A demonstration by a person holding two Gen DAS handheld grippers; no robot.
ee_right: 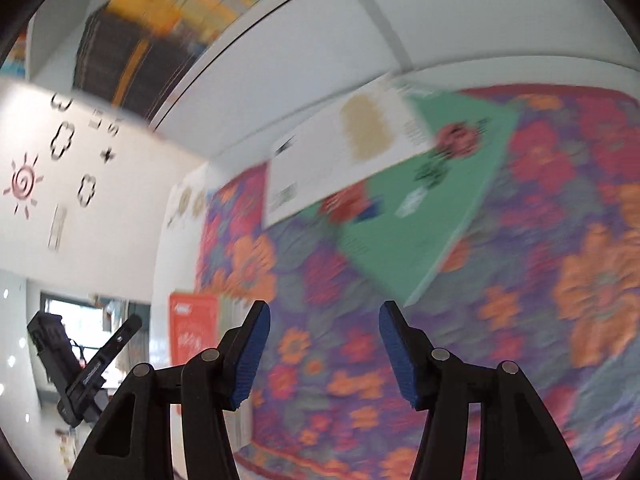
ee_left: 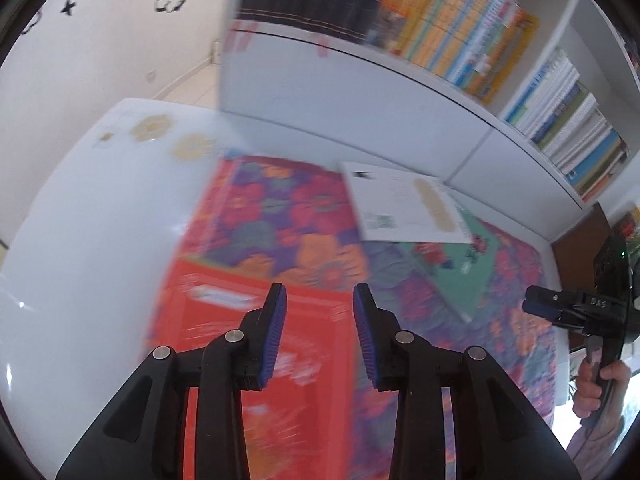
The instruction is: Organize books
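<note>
Above a flowered cloth [ee_left: 280, 216], both the left gripper [ee_left: 320, 332] and right gripper [ee_right: 325, 354] hang parted and empty; a red book [ee_left: 256, 320] lies below, white book [ee_left: 400, 208] overlapping green book [ee_right: 420, 216], beneath crowded shelves [ee_left: 460, 28].

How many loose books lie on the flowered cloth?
3: red book under the left gripper, white book overlapping the green book near the shelf. Blur may hide others.

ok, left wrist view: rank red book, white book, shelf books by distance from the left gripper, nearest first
From the left gripper:
1. Red book, directly under the fingers, on the floral cloth.
2. White book, ahead and to the right, lying on a green book.
3. Shelf books, farthest, upright along the top of the view.
</note>
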